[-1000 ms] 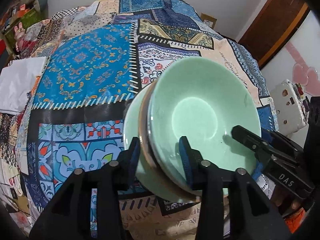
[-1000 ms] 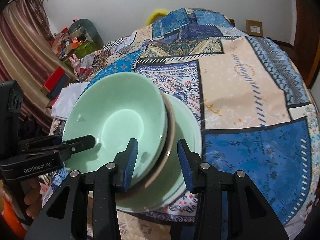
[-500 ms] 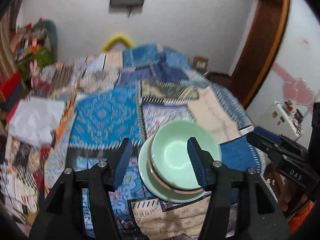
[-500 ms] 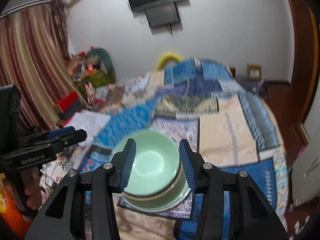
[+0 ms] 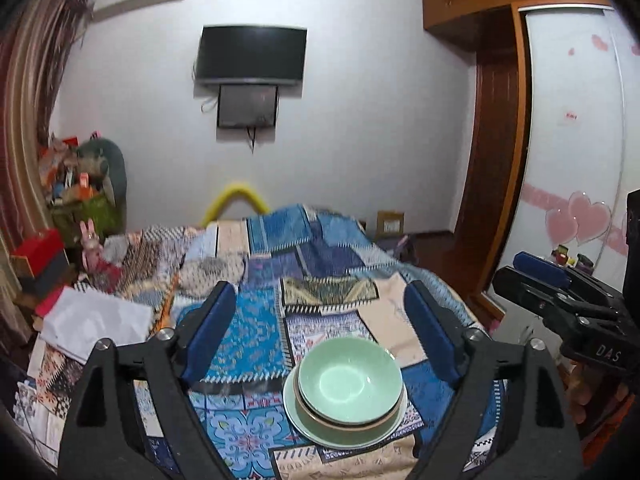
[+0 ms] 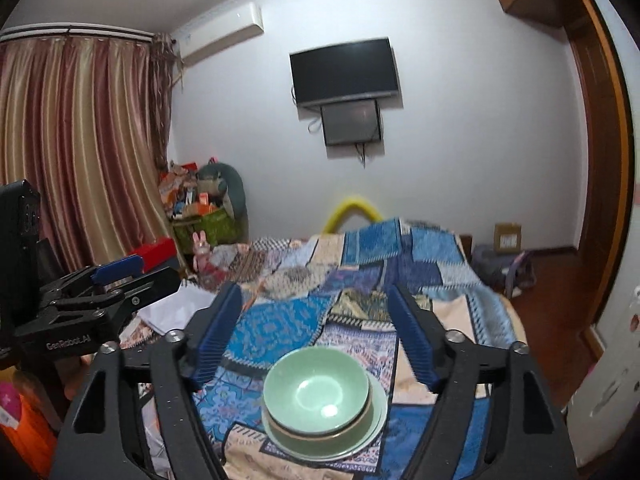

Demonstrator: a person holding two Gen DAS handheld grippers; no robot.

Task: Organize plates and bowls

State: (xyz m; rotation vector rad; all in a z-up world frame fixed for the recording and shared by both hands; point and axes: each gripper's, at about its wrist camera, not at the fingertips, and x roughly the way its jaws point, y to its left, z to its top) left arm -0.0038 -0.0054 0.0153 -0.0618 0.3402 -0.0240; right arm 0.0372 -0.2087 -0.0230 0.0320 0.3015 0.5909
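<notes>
Both the left gripper [image 5: 320,332] and right gripper [image 6: 316,336] have let go of the stacked bowls [image 5: 349,380], opened wide and lifted away.

Pale-green bowl [image 5: 349,376] — blue patchwork bedspread [image 5: 256,336] (geometric prints).

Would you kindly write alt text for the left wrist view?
A green bowl sits nested in stacked dishes on a green plate on a patchwork bedspread. The left hand-held gripper frames them, open and empty; the right hand-held gripper shows at the right edge.
</notes>
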